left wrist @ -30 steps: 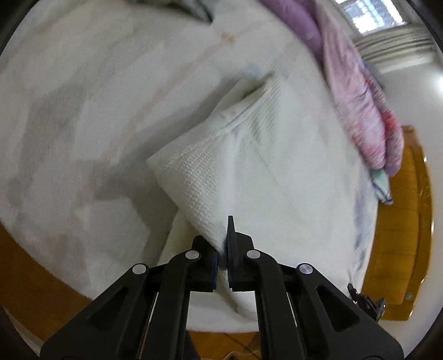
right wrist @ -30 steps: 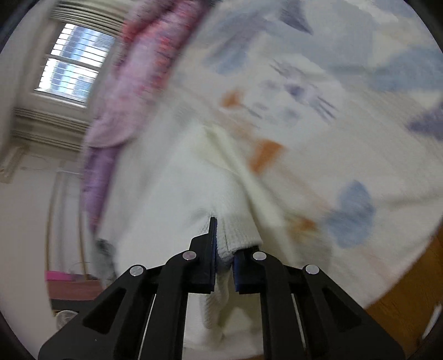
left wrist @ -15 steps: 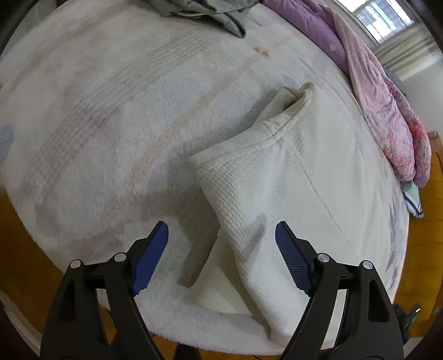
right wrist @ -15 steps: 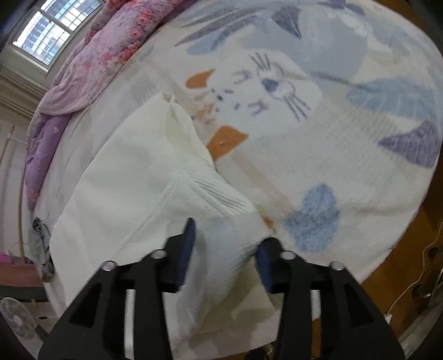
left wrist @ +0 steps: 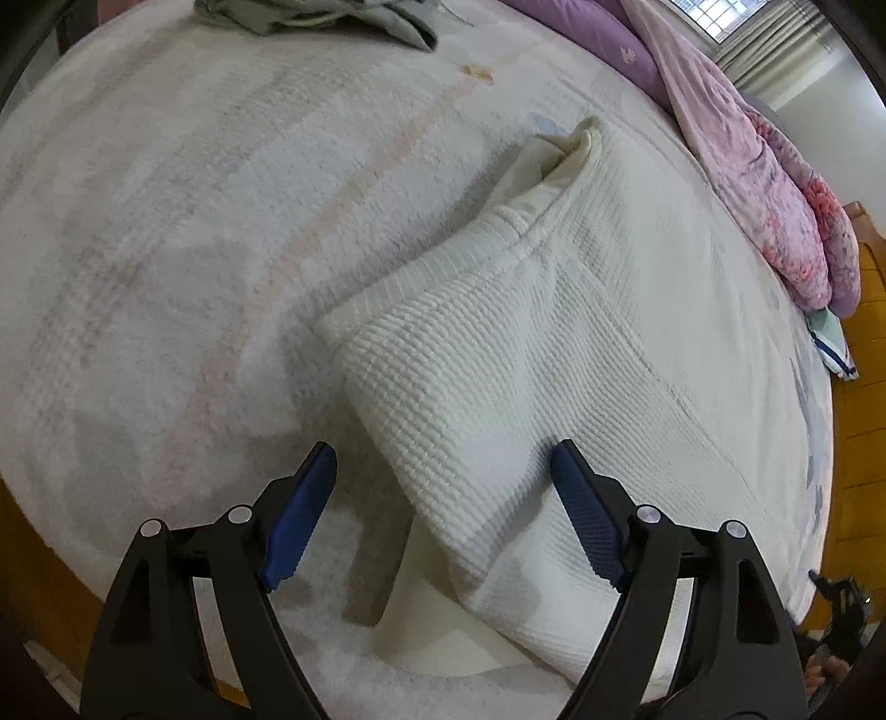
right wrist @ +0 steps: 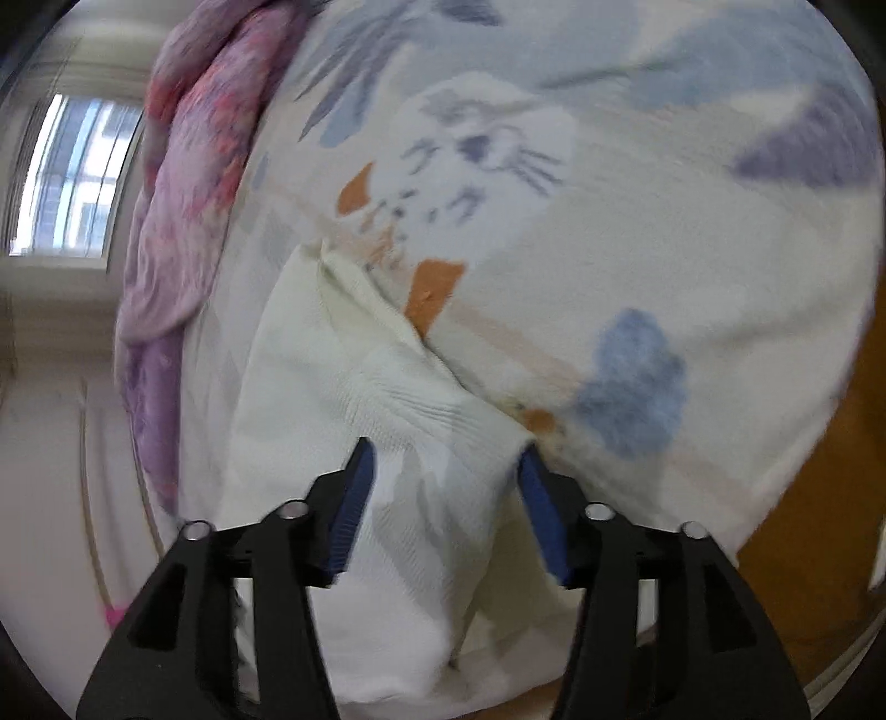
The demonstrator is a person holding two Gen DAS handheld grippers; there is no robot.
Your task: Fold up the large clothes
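A cream waffle-knit garment lies folded on the bed, with its near corner doubled over near the bed's edge. My left gripper is open, its blue pads on either side of that folded corner, and it holds nothing. In the right wrist view the same garment lies on the printed bedspread. My right gripper is open over the garment's ribbed end and holds nothing.
A pink and purple quilt is bunched along the far side of the bed, also in the right wrist view. Grey-green clothes lie at the far edge. The bedspread has a rabbit print. Orange wood floor borders the bed.
Both grippers were shut on the garment's corners one second ago; both have opened and let go, and the garment now lies folded on the bed.
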